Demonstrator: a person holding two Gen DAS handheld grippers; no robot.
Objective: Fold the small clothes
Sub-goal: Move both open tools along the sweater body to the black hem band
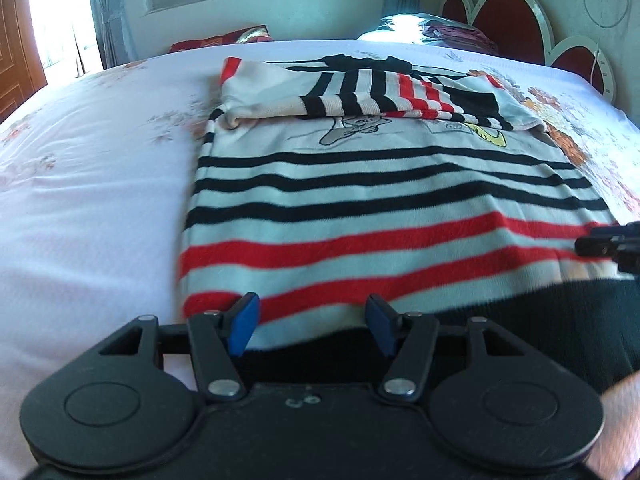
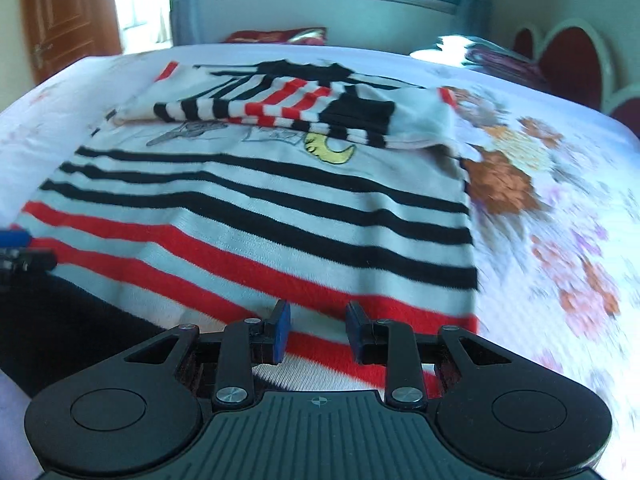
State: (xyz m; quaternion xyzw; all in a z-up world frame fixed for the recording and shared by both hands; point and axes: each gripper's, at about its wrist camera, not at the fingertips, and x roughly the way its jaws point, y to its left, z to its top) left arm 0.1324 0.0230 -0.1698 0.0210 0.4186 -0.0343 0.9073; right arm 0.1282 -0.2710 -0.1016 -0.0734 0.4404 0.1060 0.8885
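- A small knitted sweater [image 1: 384,216] in white with black and red stripes is laid flat on a bed covered by a white sheet with a floral print [image 1: 88,184].
- Both striped sleeves [image 1: 360,96] are folded across the chest, over an embroidered cartoon figure and a yellow crescent motif [image 2: 330,150].
- The sweater's black ribbed hem [image 1: 540,320] is seen at the near edge, closest to both cameras.
- The left gripper [image 1: 312,330], black with blue pads, is held over the hem near the sweater's left corner; its jaws are spread moderately wide, and the fabric is seen in the gap, though no pad is shown pressing on it.
- The right gripper [image 2: 318,332] is held above the lowest red stripes towards the right edge; its jaws are set narrower, parted, with no cloth pinched.
- Each gripper's tip is caught at the edge of the other's view.
- A red heart-shaped headboard [image 1: 516,20] is visible beyond the bed.
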